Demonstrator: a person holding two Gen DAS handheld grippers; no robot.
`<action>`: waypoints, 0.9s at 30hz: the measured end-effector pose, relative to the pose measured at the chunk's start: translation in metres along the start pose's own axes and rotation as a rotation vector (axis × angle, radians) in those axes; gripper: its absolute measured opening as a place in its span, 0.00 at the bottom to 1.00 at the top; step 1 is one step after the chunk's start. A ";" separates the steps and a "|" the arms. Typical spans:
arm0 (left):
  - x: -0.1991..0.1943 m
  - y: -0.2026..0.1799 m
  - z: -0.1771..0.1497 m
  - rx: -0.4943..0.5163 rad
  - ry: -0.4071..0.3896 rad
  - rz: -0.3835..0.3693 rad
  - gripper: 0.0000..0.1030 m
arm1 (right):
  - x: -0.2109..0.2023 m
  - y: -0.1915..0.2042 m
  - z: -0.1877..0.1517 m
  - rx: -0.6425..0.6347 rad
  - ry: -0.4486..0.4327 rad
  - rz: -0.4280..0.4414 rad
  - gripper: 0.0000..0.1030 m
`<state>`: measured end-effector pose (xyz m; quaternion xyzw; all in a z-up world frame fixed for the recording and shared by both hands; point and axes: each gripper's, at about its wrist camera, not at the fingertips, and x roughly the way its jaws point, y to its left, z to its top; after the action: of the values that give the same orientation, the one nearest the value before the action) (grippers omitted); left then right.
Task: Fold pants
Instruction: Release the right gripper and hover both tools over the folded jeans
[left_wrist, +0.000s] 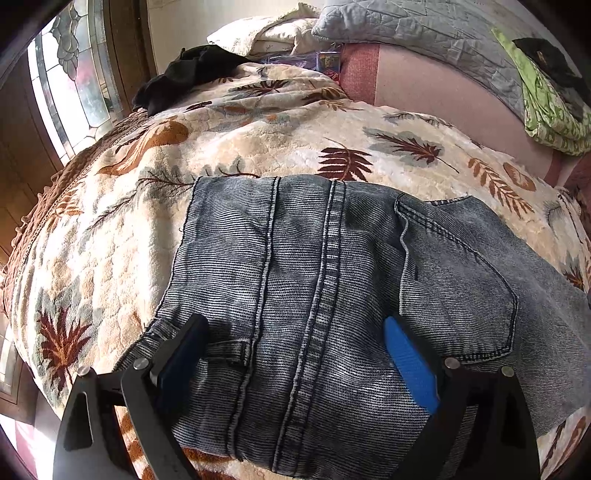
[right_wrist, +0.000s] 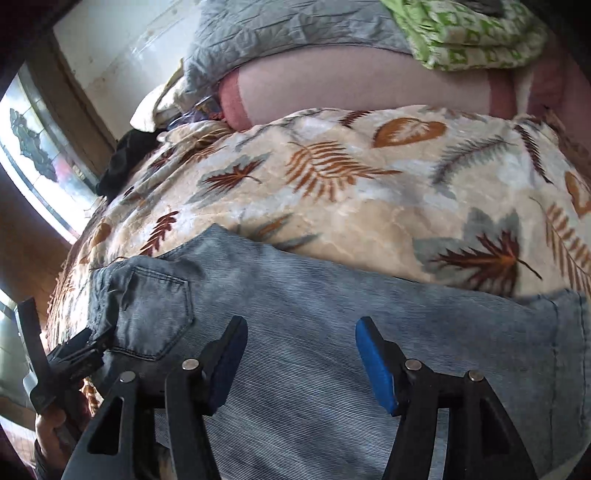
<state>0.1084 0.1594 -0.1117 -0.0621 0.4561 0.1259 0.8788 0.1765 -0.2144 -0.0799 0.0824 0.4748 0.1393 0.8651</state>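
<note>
Black tongs (left_wrist: 295, 354), blue pads (left_wrist: 410, 365), silver screws (left_wrist: 452, 362).

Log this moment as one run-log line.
task: fold pants | jeans folded on leaf-print blanket | left gripper open over waistband | right gripper open over jeans

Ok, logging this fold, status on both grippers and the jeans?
Left gripper open over the jeans. Right gripper open too, nothing held. Jeans flat on the leaf blanket. Nothing in the way.
</note>
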 end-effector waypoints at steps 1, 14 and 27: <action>-0.001 0.000 0.000 -0.003 -0.002 0.001 0.92 | -0.003 -0.022 -0.003 0.046 -0.002 -0.021 0.64; -0.039 -0.009 -0.007 0.001 -0.138 -0.067 0.92 | -0.030 -0.149 -0.004 0.419 -0.078 0.107 0.74; -0.048 -0.049 -0.040 0.165 -0.106 -0.147 0.92 | -0.076 -0.162 -0.045 0.460 -0.111 0.222 0.84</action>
<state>0.0645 0.0952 -0.0958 -0.0161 0.4119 0.0261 0.9107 0.1267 -0.3920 -0.0882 0.3363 0.4337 0.1169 0.8277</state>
